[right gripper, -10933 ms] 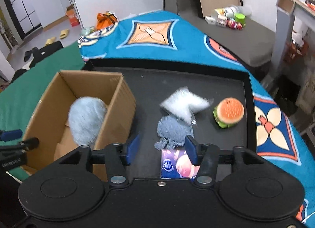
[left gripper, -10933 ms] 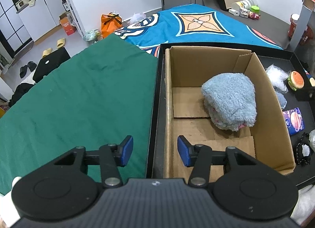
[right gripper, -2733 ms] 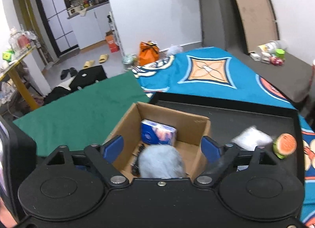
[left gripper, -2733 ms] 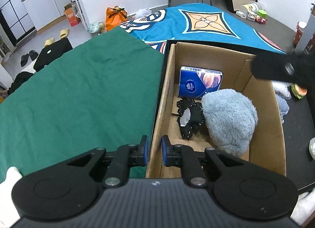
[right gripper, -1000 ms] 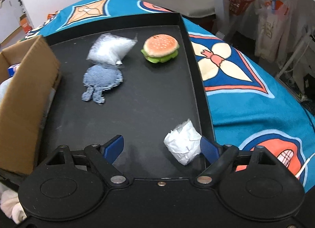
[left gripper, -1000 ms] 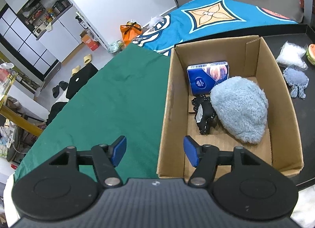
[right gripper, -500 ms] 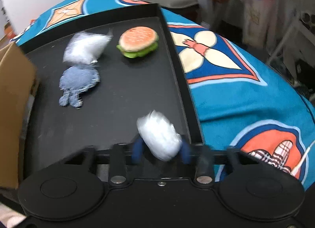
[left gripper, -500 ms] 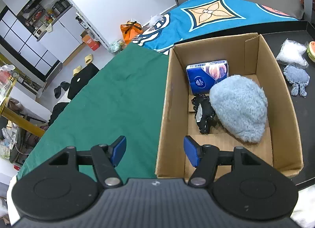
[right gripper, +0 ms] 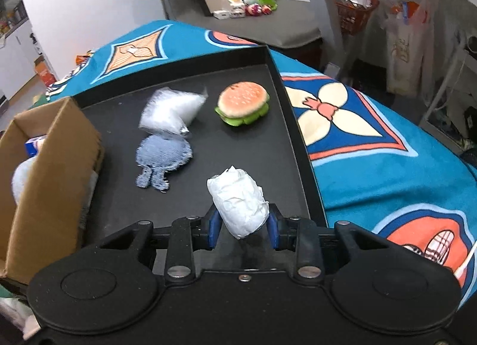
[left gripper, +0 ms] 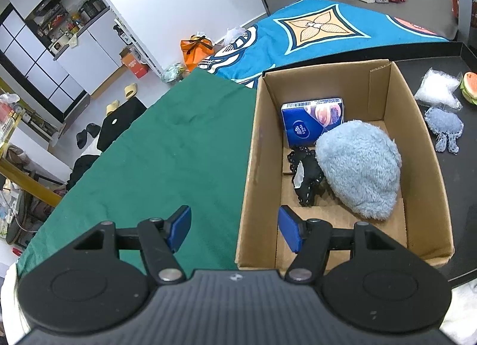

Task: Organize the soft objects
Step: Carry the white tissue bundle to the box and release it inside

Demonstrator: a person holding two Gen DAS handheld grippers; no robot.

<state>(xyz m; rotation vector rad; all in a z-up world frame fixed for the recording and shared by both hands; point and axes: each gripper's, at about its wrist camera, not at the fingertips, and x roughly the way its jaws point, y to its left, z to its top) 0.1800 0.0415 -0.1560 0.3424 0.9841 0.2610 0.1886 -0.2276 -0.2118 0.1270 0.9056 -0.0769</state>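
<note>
My right gripper [right gripper: 242, 227] is shut on a white crumpled soft bundle [right gripper: 238, 199] and holds it above the black tray [right gripper: 293, 124]. On the tray lie a plush burger [right gripper: 242, 103], a clear plastic bag [right gripper: 171, 112] and a blue denim patch [right gripper: 162, 156]. The cardboard box [left gripper: 249, 166] holds a fluffy blue plush [left gripper: 359, 170], a blue tissue pack [left gripper: 311, 125] and a black lace item [left gripper: 307, 178]. My left gripper [left gripper: 234, 230] is open and empty, straddling the box's near left wall. The box [right gripper: 50, 166] stands left of the tray items in the right wrist view.
A green cloth [left gripper: 167, 151] covers the surface left of the box. A blue patterned blanket [right gripper: 372, 136] lies right of and behind the tray. The burger [left gripper: 469, 87], bag [left gripper: 436, 91] and denim patch [left gripper: 444, 129] show right of the box in the left wrist view.
My right gripper closed on the white bundle and lifted it off the tray. My left gripper opened earlier and has stayed over the box's near left wall.
</note>
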